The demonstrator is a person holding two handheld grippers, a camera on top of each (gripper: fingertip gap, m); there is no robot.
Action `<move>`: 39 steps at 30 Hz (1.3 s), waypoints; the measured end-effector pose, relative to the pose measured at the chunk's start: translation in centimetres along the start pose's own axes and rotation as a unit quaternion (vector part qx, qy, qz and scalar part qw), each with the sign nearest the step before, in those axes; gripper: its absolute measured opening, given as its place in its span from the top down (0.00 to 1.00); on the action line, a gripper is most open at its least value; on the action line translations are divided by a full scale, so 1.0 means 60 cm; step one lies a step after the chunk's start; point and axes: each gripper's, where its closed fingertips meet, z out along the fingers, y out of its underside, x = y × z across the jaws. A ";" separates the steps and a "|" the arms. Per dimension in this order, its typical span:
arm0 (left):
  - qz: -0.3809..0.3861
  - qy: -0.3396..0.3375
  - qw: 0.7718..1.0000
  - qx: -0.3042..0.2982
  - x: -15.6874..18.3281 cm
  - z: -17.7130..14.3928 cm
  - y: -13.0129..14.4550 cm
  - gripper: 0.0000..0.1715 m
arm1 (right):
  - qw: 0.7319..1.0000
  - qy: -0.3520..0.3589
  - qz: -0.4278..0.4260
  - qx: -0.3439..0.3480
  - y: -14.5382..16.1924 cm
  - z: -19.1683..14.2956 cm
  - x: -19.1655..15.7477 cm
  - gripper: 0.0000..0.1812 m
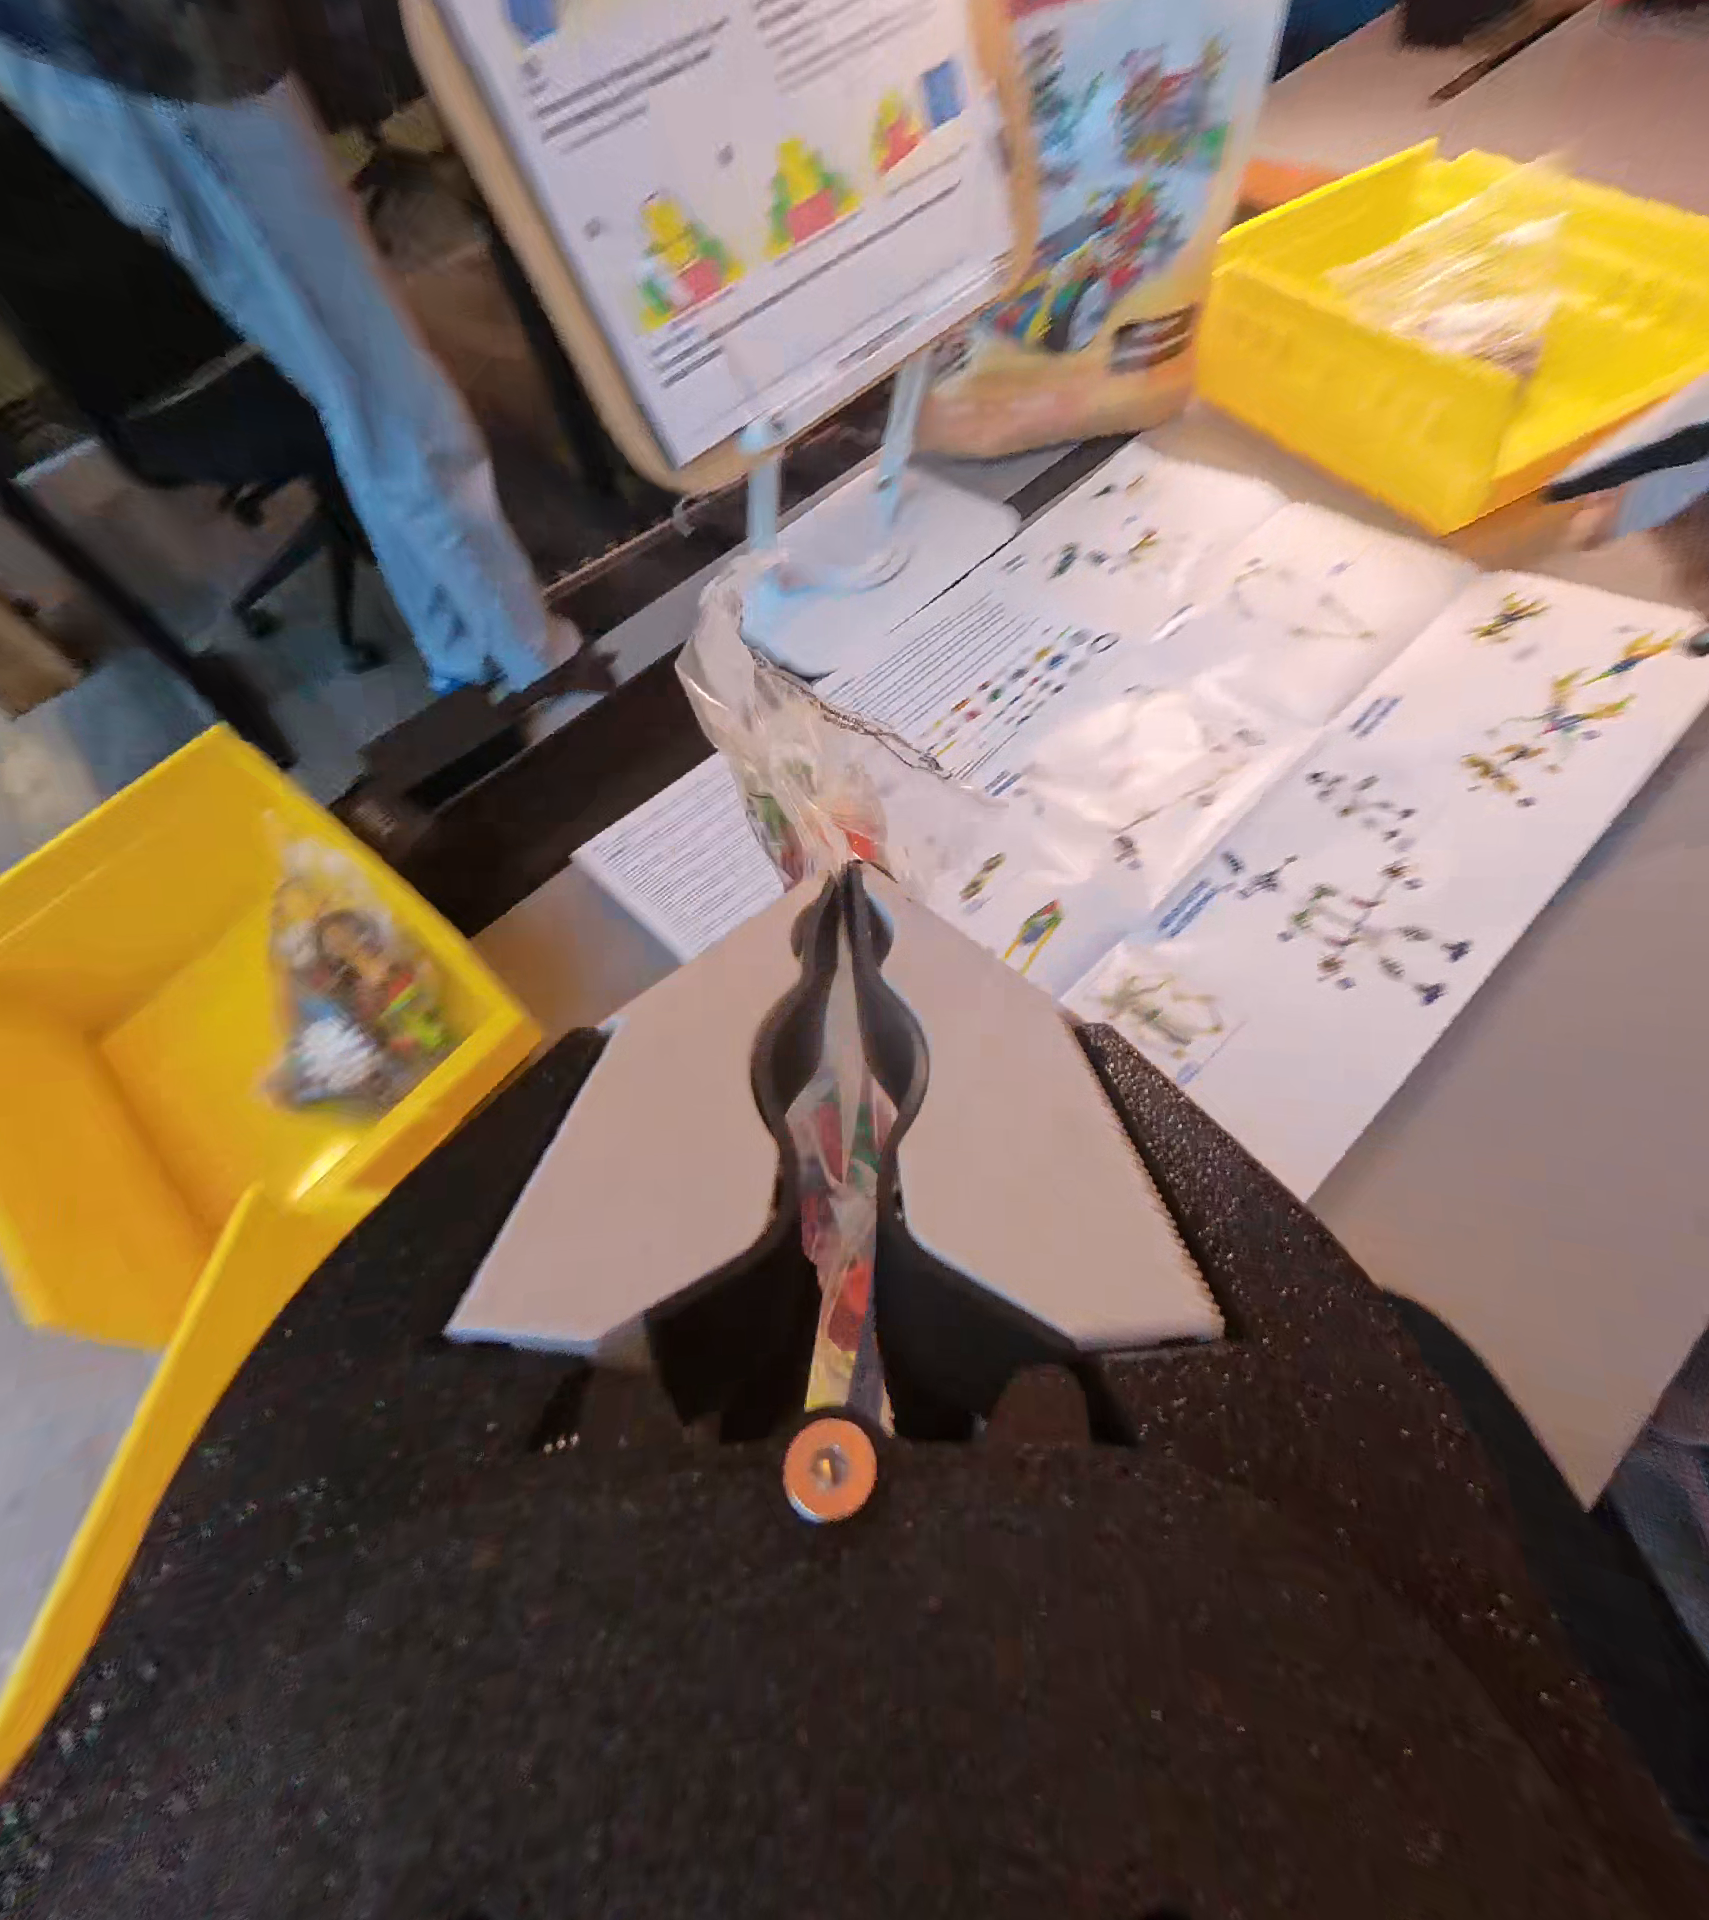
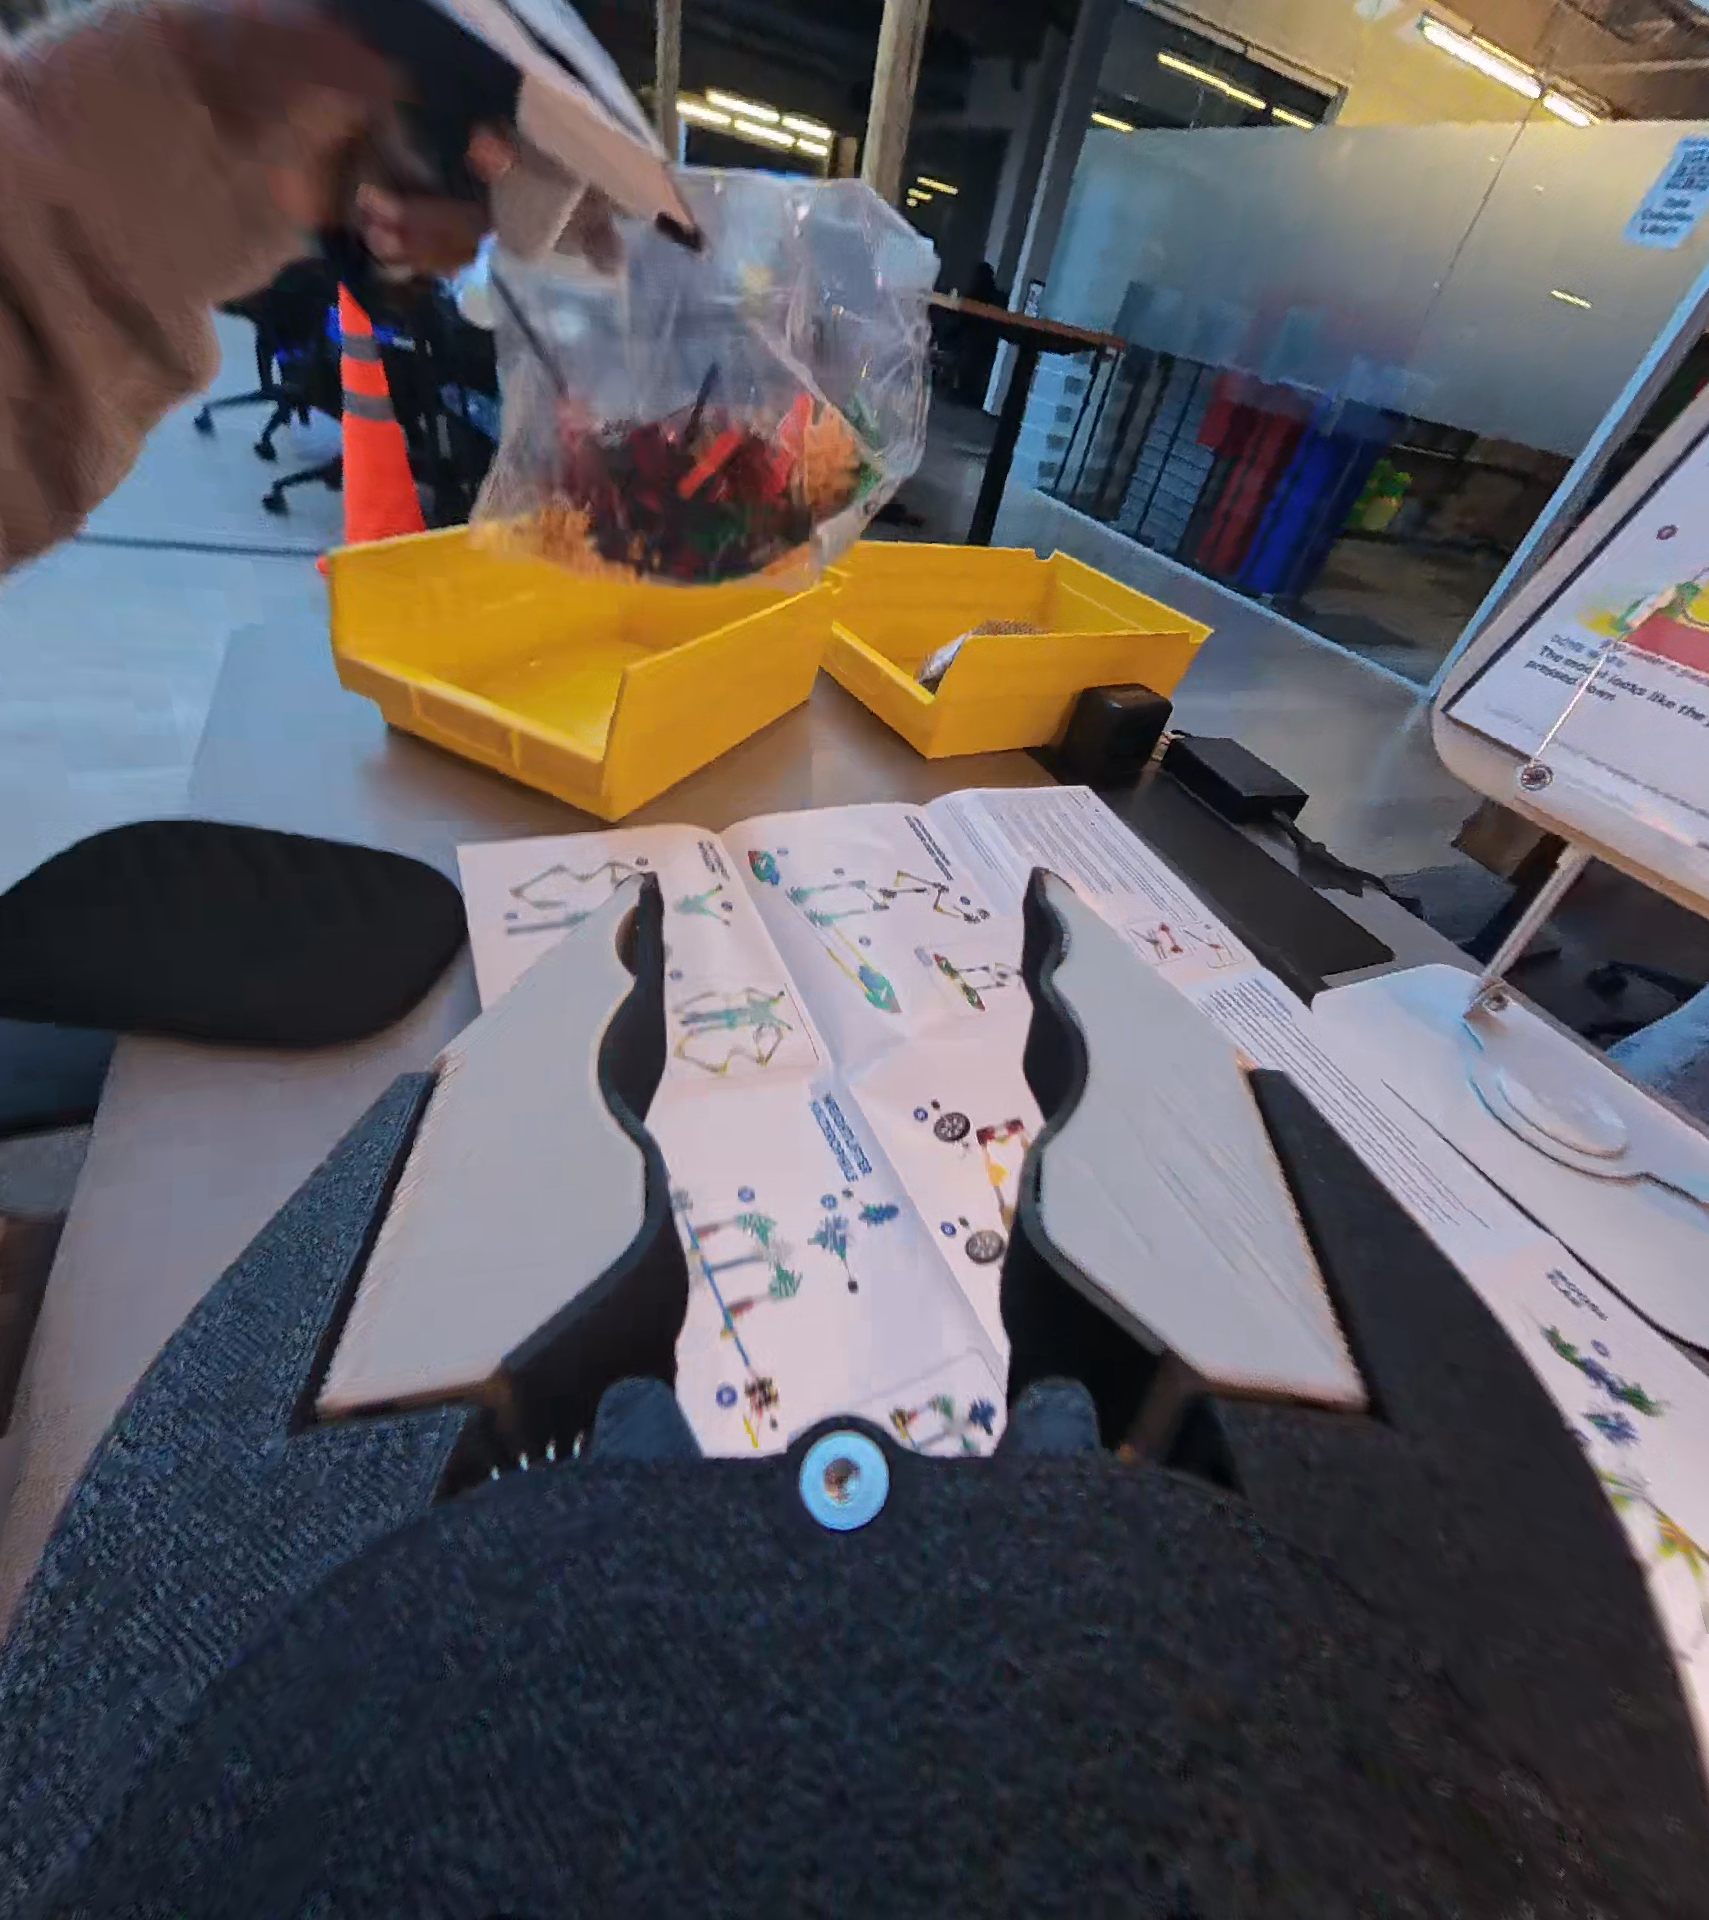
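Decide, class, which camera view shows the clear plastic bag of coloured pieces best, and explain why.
The right wrist view: the whole clear plastic bag hangs from the left gripper above a yellow bin, its contents visible. The left wrist view shows only crumpled plastic pinched between its shut fingers.

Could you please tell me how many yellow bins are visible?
3: an empty bin below the bag, a second bin beside it, a third bin beyond the instruction sheet.

black pad [image 2: 206, 930] | orange cone [image 2: 370, 426] | office chairs [image 2: 294, 416], blurred | tablet stand [image 1: 829, 592]
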 end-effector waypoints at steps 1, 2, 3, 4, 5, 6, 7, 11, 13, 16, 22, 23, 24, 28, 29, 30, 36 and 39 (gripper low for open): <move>0.004 0.029 0.999 0.022 0.037 0.022 -0.013 1.00 | 1.000 0.005 0.024 0.009 -0.007 0.016 0.010 0.60; 0.006 0.060 0.997 0.043 0.074 0.045 -0.024 1.00 | 0.999 0.010 0.051 0.017 -0.012 0.029 0.020 0.58; 0.006 0.090 0.994 0.064 0.111 0.066 -0.033 1.00 | 0.997 0.012 0.075 0.025 -0.016 0.039 0.029 0.56; 0.004 0.120 0.989 0.084 0.146 0.087 -0.041 1.00 | 0.995 0.011 0.096 0.032 -0.016 0.047 0.037 0.56; 0.002 0.149 0.984 0.101 0.180 0.106 -0.047 1.00 | 0.993 0.007 0.117 0.032 -0.012 0.053 0.041 0.56; -0.001 0.174 0.978 0.115 0.210 0.123 -0.051 1.00 | 0.990 -0.010 0.137 0.029 -0.004 0.055 0.039 0.61; -0.003 0.194 0.973 0.127 0.234 0.138 -0.054 1.00 | 0.987 -0.033 0.154 0.024 0.004 0.054 0.033 0.70; -0.015 0.245 0.957 0.153 0.274 0.182 -0.047 1.00 | 0.985 -0.059 0.154 0.046 0.018 0.008 0.049 0.97; -0.028 0.260 0.953 0.151 0.271 0.203 -0.033 1.00 | 0.984 -0.086 0.148 0.048 0.010 -0.022 0.056 0.97; -0.035 0.289 0.948 0.129 0.279 0.236 -0.007 1.00 | 0.988 -0.109 0.103 0.038 -0.010 -0.050 0.059 0.97; -0.005 0.283 0.947 0.154 0.276 0.248 -0.039 0.78 | 0.983 -0.172 0.067 -0.024 -0.030 -0.051 0.053 0.97; 0.010 0.286 0.945 0.160 0.285 0.247 -0.048 0.72 | 0.982 -0.178 0.062 -0.030 -0.029 -0.045 0.051 0.97; 0.031 0.293 0.942 0.162 0.298 0.247 -0.054 0.68 | 0.979 -0.189 0.066 -0.032 -0.029 -0.040 0.046 0.97; 0.090 0.328 0.926 0.164 0.340 0.247 -0.060 0.68 | 0.977 -0.198 0.070 -0.034 -0.026 -0.023 0.043 0.97; 0.094 0.328 0.926 0.164 0.340 0.251 -0.062 0.77 | 0.977 -0.199 0.072 -0.033 -0.026 -0.023 0.044 0.97; 0.097 0.323 0.926 0.166 0.337 0.254 -0.064 0.89 | 0.977 -0.200 0.074 -0.027 -0.026 -0.024 0.045 0.97; 0.100 0.307 0.932 0.165 0.308 0.277 -0.079 1.00 | 0.976 -0.203 0.076 -0.019 -0.024 -0.045 0.060 0.97; 0.099 0.358 0.915 0.159 0.318 0.274 -0.083 0.78 | 0.979 -0.192 0.062 -0.020 -0.026 -0.043 0.068 0.97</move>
